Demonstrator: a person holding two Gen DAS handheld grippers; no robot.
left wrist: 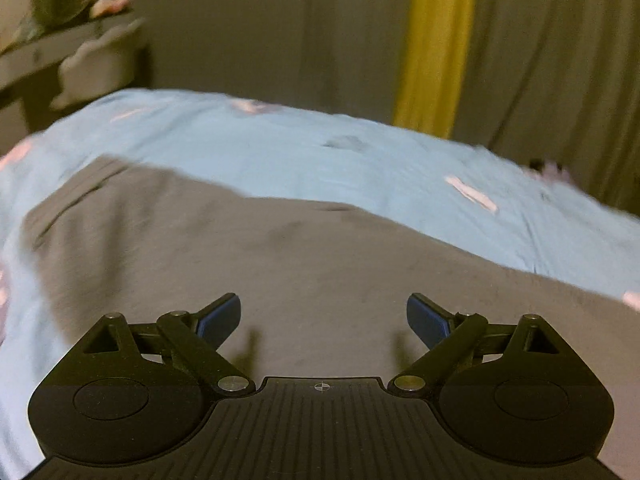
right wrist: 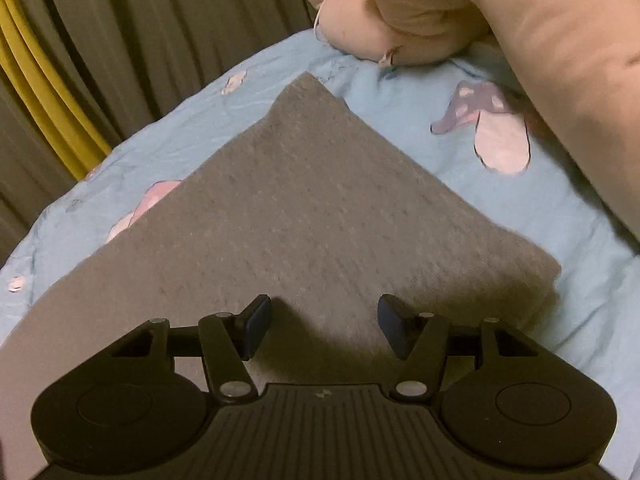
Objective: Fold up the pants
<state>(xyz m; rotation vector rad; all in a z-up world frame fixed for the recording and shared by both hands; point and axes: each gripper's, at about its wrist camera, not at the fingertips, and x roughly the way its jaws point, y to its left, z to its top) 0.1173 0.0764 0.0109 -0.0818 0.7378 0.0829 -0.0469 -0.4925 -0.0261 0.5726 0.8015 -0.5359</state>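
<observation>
The grey pants lie flat on the light blue bedsheet, and every place below is given from them. In the right wrist view their squared end reaches a corner at the far side, with another corner off to the right, and the cloth looks smooth and laid in a neat layer. In the left wrist view the pants spread across the lower middle, their far edge running slantwise against the bedsheet; that picture is blurred, so finer seams are hard to read.

The left gripper hangs over the pants with its 2 blue-padded fingers spread wide and released; only bare grey cloth shows between them, and nothing is grasped. The right gripper also stands over the pants, jaws apart and released, with its pads clear of the cloth and casting shadows on it.

Beyond the pants' far corner, in the right wrist view, a pale pink bundle of bedding rests on the sheet. Left of the pants and past the bed edge hang grey-brown curtains with a yellow stripe. In the left wrist view the curtain and the yellow stripe stand behind the pants, and a blurred shelf sits far to their left.
</observation>
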